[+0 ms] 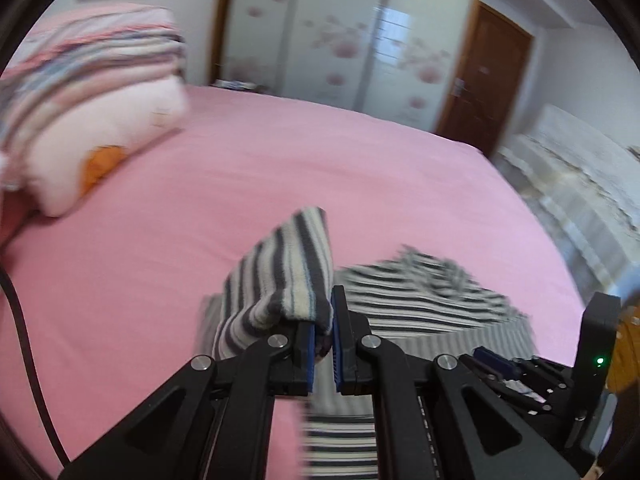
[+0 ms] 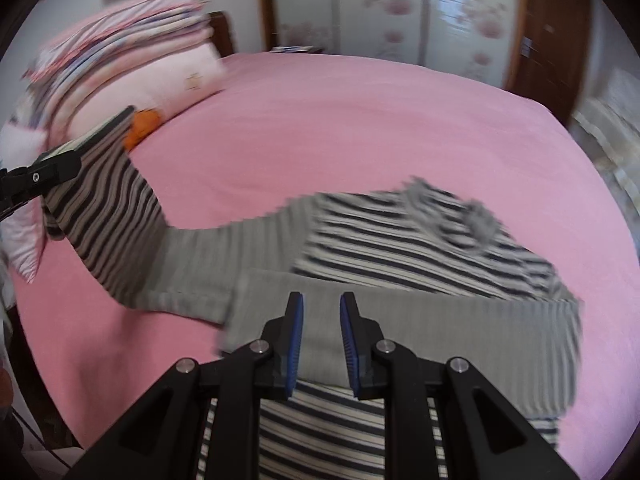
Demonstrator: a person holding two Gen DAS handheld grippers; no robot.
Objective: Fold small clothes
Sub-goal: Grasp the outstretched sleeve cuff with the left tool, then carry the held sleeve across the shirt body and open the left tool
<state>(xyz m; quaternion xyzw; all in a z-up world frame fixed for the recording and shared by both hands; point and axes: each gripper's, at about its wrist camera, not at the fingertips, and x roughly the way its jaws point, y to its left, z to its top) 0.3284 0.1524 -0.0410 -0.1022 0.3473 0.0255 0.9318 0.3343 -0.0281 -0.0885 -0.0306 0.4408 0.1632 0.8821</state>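
Observation:
A small black-and-white striped sweater (image 2: 400, 240) lies on the pink bed sheet (image 2: 320, 128), blurred by motion. My left gripper (image 1: 322, 320) is shut on the cuff of its sleeve (image 1: 280, 264), which stands lifted off the bed. From the right wrist view that sleeve (image 2: 104, 208) stretches up and left to the left gripper (image 2: 40, 172). My right gripper (image 2: 322, 308) hovers over the folded lower part of the sweater with its blue pads (image 2: 297, 336) apart and no fabric pinched between them. It also shows at the lower right of the left wrist view as the right gripper (image 1: 496, 360).
A pale pink pillow (image 1: 112, 132) and a stack of folded striped blankets (image 1: 100, 56) sit at the bed's far left. A flowered wardrobe (image 1: 340, 40) and a brown door (image 1: 484, 76) stand beyond the bed. A black cable (image 1: 24, 340) hangs at the left edge.

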